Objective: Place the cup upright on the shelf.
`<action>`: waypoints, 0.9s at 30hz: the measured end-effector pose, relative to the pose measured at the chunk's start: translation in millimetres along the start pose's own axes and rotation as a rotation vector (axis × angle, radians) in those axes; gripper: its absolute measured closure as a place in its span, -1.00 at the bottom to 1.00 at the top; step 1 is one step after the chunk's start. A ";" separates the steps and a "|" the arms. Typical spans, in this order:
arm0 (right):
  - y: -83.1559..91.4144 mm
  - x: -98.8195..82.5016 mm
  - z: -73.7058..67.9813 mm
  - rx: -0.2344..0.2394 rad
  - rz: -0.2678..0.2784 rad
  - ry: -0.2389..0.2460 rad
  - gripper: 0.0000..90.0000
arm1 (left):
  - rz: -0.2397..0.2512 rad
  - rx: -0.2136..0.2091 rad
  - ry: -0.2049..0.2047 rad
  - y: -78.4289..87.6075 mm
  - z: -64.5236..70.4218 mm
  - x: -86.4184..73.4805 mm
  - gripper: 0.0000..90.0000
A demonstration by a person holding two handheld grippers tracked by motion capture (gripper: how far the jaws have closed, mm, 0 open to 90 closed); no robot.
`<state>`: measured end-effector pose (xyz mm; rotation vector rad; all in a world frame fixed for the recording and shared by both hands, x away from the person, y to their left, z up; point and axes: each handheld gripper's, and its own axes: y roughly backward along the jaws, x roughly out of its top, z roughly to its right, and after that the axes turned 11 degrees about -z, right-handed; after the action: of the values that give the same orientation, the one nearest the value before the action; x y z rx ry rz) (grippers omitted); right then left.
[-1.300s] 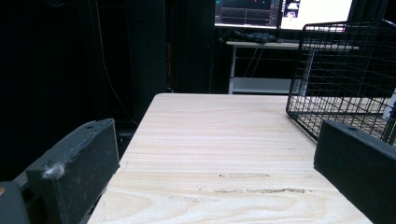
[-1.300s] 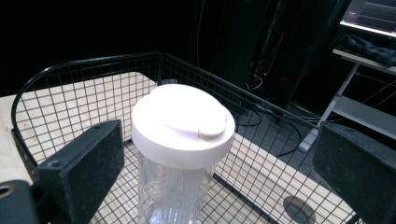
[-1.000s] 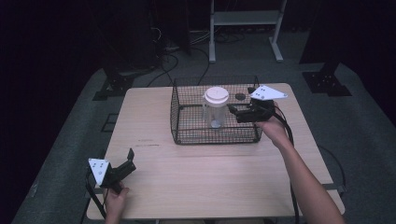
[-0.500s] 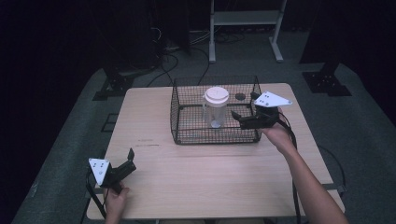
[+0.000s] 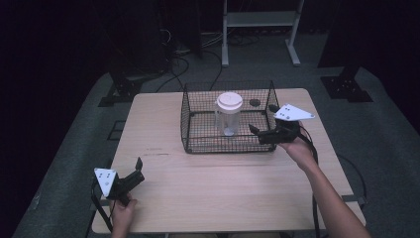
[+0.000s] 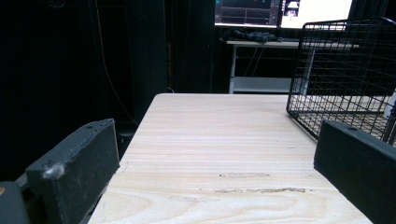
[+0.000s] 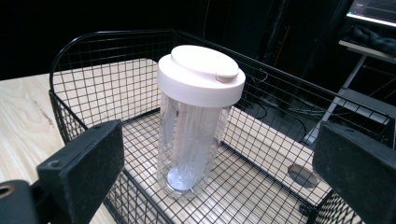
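— That wire basket [image 5: 198,134] sits mid-table; the clear cup [image 5: 228,115] with the white lid [image 7: 201,74] stands upright inside.

— The right gripper [image 5: 261,122], jaws wide and empty, hangs just beside the basket's right wall. I'd lift over the rim, then close below the lid.

— The left gripper [image 5: 137,170] rests wide open near the table's [image 5: 208,198] front-left corner, well apart.

Wire basket [image 5: 198,130] on wooden table [image 5: 237,183]
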<state>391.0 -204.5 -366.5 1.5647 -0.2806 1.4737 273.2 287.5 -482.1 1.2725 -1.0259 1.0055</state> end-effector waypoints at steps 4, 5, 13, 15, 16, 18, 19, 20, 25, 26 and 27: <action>5.8 -3.1 -0.9 -0.004 0.007 -0.008 -0.96 | 0.000 -0.004 0.007 -0.2 -1.0 0.0 -1.00; 8.9 -5.5 -0.9 -0.012 0.007 -0.007 -0.96 | 0.000 -0.003 0.009 -0.2 -1.2 0.0 -1.00; 17.8 -19.3 2.8 -0.018 -0.008 -0.026 -0.96 | -0.001 0.000 0.006 -0.3 -0.9 0.0 -1.00; 20.1 -22.2 3.8 -0.023 -0.008 -0.029 -0.96 | -0.001 -0.001 0.009 -0.3 -1.2 0.0 -1.00; 21.5 -23.5 4.2 -0.020 -0.008 -0.034 -0.96 | 0.000 0.000 0.009 -0.2 -1.2 0.0 -1.00; 23.6 -26.6 4.5 -0.026 -0.014 -0.032 -0.96 | 0.000 -0.001 0.007 -0.2 -1.0 0.0 -1.00; 24.4 -27.6 4.4 -0.027 -0.015 -0.032 -0.96 | 0.000 0.001 0.006 -0.2 -0.9 0.0 -1.00; 25.4 -29.2 4.4 -0.025 -0.014 -0.035 -0.96 | 0.000 0.001 0.007 -0.3 -0.7 0.0 -1.00; 30.8 -36.6 3.6 -0.029 -0.021 -0.037 -0.96 | -0.002 0.001 0.004 -0.1 -0.9 0.0 -1.00; 31.8 -37.6 3.4 -0.032 -0.020 -0.032 -0.96 | -0.002 0.001 0.005 -0.1 -1.1 0.0 -1.00; 32.8 -39.0 3.1 -0.035 -0.022 -0.028 -0.96 | -0.002 0.001 0.005 -0.1 -1.1 0.0 -1.00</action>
<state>360.0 -240.7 -385.0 1.5566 -0.3028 1.4242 273.3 288.6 -482.1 1.2713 -1.0199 1.0070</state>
